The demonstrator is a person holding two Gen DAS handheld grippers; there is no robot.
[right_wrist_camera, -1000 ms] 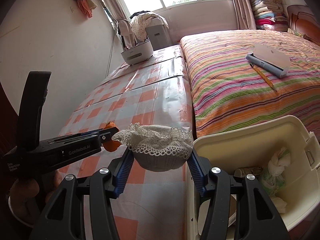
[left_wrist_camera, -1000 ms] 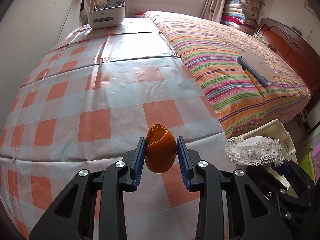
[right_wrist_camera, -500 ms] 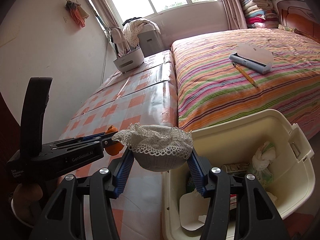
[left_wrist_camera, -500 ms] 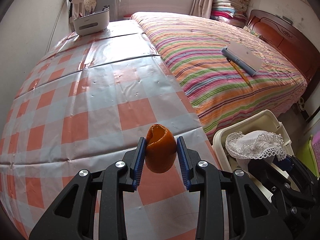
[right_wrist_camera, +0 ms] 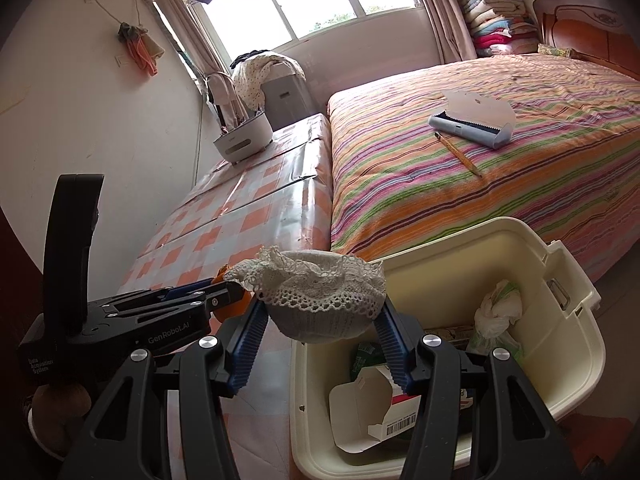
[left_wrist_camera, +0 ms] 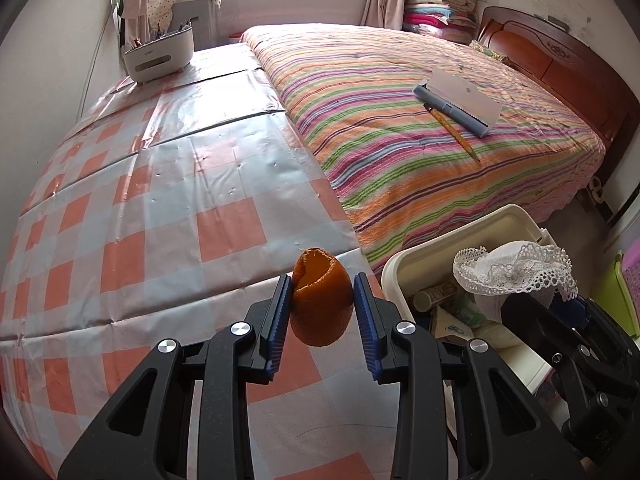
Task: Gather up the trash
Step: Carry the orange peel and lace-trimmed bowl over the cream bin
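My left gripper is shut on a hollow orange peel above the near edge of the checked table. The right gripper is shut on a white lace-edged cup, held over the near corner of the cream trash bin. That bin stands on the floor between the table and the bed and holds paper, a carton and wrappers. In the left wrist view the lace cup shows at the right, over the bin. The left gripper's body appears at the left of the right wrist view.
A striped bed lies to the right of the table, with a lint roller and a pencil on it. A white holder stands at the table's far end. A green and a purple container stand beside the bin.
Both grippers have moved to the right with their loads. The bin has come further into both views, and the lace cup now hangs over its inside.
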